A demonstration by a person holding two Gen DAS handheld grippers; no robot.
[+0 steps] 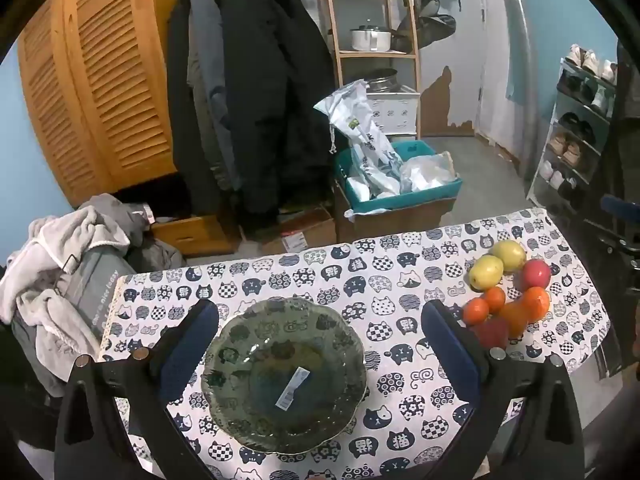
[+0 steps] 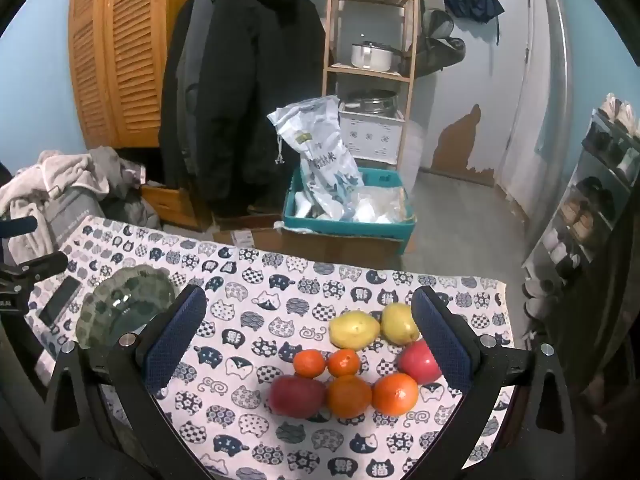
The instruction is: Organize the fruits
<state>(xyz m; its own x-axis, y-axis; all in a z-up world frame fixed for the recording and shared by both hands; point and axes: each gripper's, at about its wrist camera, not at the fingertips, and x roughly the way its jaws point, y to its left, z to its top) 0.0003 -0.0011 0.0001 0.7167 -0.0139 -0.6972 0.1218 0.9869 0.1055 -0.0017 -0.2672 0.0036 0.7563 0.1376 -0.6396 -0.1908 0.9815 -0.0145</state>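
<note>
Eight fruits [image 2: 352, 364] are lying together near the right edge of the table [image 2: 256, 276], none in the glass plate [image 1: 284, 376] yet. Both the left gripper [image 1: 320, 344] and the right gripper [image 2: 308, 336] are hovering wide open, holding nothing; everything is remaining to do.

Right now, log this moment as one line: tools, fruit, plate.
left tool: open, above plate | right tool: open, over fruit | fruit: clustered on tablecloth, untouched | plate: holds no fruit
</note>
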